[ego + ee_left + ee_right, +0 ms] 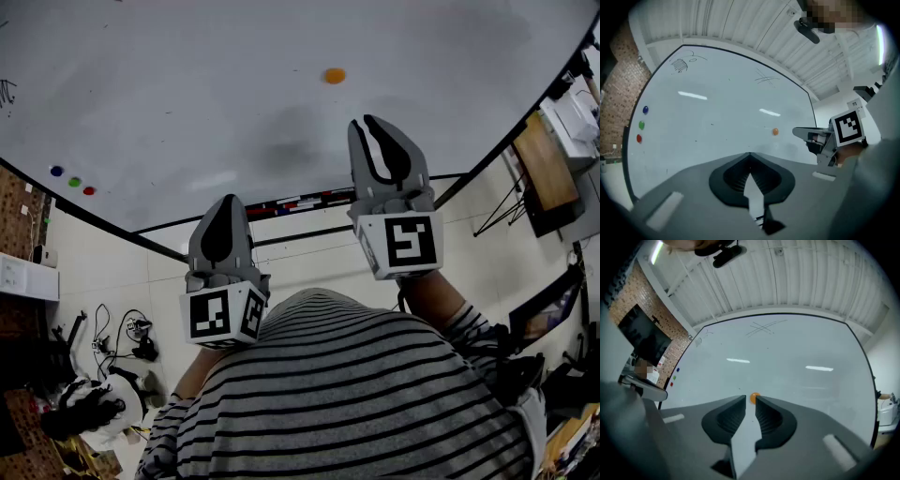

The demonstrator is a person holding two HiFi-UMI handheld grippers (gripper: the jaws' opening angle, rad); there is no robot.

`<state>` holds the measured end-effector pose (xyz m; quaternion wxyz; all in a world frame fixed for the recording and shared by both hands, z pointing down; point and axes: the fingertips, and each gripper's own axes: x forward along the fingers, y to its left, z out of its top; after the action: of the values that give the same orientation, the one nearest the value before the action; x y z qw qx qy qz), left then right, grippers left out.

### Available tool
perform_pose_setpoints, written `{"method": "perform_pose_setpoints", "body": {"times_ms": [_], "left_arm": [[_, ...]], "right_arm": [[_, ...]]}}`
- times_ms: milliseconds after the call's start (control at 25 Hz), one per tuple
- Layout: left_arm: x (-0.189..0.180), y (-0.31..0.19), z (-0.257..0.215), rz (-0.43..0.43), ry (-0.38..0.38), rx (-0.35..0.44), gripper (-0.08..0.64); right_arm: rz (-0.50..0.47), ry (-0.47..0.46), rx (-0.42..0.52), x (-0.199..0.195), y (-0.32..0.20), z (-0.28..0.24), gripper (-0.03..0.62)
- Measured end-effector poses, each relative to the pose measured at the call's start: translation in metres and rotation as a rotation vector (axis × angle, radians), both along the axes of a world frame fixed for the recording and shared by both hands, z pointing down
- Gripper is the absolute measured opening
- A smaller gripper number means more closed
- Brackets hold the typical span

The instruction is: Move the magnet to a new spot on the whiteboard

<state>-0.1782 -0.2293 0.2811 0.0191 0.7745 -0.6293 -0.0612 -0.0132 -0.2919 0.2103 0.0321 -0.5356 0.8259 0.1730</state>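
While the striped shirt [375, 394] fills the bottom of the head view, the left gripper [227, 201] is held low with its jaws closed together, nothing between them. The right gripper [367, 124] reaches farther up, its jaws a narrow slit apart and empty. Beyond its tips, lined up with that slit but clear of them, the orange magnet [334, 75] sits on the whiteboard [234, 84]; at the board's far left edge a blue magnet [56, 172], a green magnet [74, 182] and a red magnet [89, 190] form a short row.

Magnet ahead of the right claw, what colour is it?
The magnet is orange, clearest in the head view.
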Motion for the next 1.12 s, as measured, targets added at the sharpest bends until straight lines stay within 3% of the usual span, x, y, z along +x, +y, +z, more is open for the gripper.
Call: {"method": "perform_pose_setpoints", "body": {"times_ms": [160, 520, 920, 1120], "left_arm": [[-0.016, -0.013, 0.000, 0.014, -0.009, 0.011, 0.015], [-0.055, -0.034, 0.006, -0.019, 0.010, -0.001, 0.015], [-0.054, -0.037, 0.010, -0.010, 0.015, -0.015, 0.015], [-0.040, -0.023, 0.009, -0.012, 0.019, -0.014, 0.015]], "right_arm": [[0.064, 0.043, 0.022, -0.012, -0.029, -0.008, 0.099], [0.173, 0.102, 0.022, -0.031, -0.078, -0.005, 0.139], [0.161, 0.087, 0.023, -0.031, -0.081, -0.005, 0.124], [0.116, 0.066, 0.047, -0.027, -0.052, -0.012, 0.124]]}}
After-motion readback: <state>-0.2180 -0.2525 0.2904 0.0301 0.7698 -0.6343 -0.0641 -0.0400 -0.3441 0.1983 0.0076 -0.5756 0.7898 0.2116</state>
